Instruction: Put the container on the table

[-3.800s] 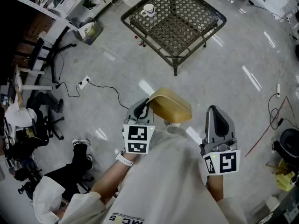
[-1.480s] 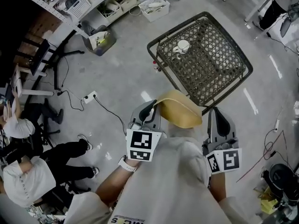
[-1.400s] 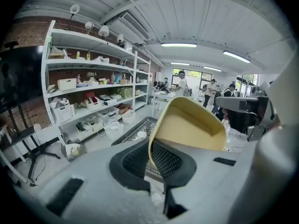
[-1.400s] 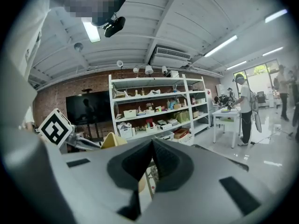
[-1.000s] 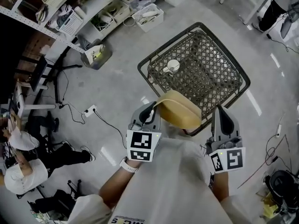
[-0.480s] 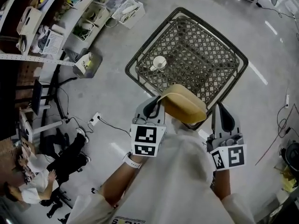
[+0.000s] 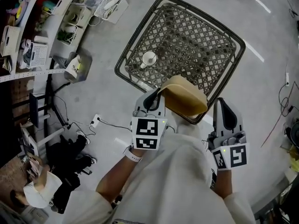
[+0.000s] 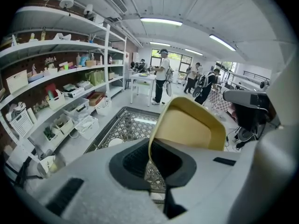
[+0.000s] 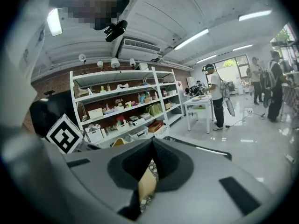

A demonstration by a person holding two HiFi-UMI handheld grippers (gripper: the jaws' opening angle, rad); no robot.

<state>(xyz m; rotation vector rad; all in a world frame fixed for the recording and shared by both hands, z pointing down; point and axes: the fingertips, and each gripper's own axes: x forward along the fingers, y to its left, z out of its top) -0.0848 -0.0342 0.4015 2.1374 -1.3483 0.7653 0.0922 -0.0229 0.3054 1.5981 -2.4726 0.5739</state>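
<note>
Tan and shallow, the container point(image 7: 184, 96) hangs tilted in the air over the near edge of the surface point(image 7: 201, 31), not resting on it. Its open side faces the left tool point(image 7: 155, 97), which comes in from 9 o'clock. That tool's jaws are pressed onto the container's thin rim, one pad inside and one outside. In the left tool's own view the container rises from the pinch toward 1 o'clock.

The right tool point(image 7: 220, 105) stands at 3 o'clock of the container, just beside it and apart from it in the head view. Its jaws are a narrow slit apart. A tan patch and a bit of lattice show through that slit; whether the patch is the container's side I cannot tell.

The surface is a dark, square lattice with a raised rim. A white cup point(image 7: 149, 58) stands on it at 11 o'clock of the container, well apart. A grey floor point(image 7: 103, 101) lies all round. Cluttered shelves point(image 7: 42, 31) run along the room at 10 o'clock, and several people stand at the far end in both tool views.
</note>
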